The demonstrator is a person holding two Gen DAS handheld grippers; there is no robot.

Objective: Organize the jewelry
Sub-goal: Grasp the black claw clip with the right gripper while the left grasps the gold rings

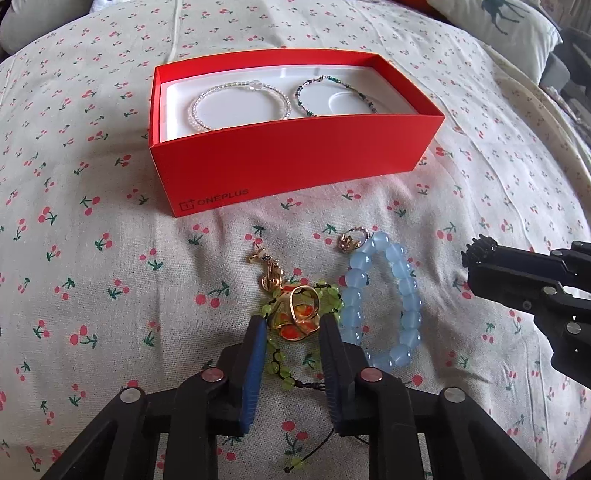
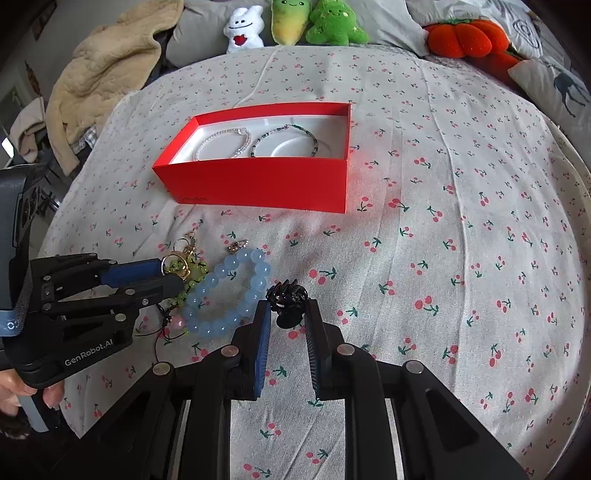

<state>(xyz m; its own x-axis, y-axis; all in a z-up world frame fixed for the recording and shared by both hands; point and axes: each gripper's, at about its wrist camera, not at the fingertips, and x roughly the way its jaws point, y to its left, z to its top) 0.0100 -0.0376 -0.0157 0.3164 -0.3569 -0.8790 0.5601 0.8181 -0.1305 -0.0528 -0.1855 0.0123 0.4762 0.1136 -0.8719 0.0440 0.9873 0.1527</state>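
Note:
A red box [image 1: 295, 162] [image 2: 258, 181] lies open on the cherry-print bed, holding a clear bead bracelet [image 1: 236, 105] and a dark green bead bracelet [image 1: 332, 96]. In front lie a pale blue bead bracelet [image 1: 384, 302] [image 2: 225, 295], a green bead bracelet [image 1: 275, 354], a gold clasp chain [image 1: 271, 275] and a small ring [image 1: 352, 238]. My left gripper [image 1: 293, 323] is shut on a gold and orange flower ring [image 1: 299, 314]. My right gripper [image 2: 286, 310] is shut on a black hair claw [image 2: 287, 295], seen from the left wrist too [image 1: 478, 251].
Plush toys [image 2: 295, 22] and an orange pumpkin cushion [image 2: 465, 37] sit at the bed's far edge. A beige blanket [image 2: 103, 74] is heaped at far left. A pillow [image 1: 498, 26] lies far right.

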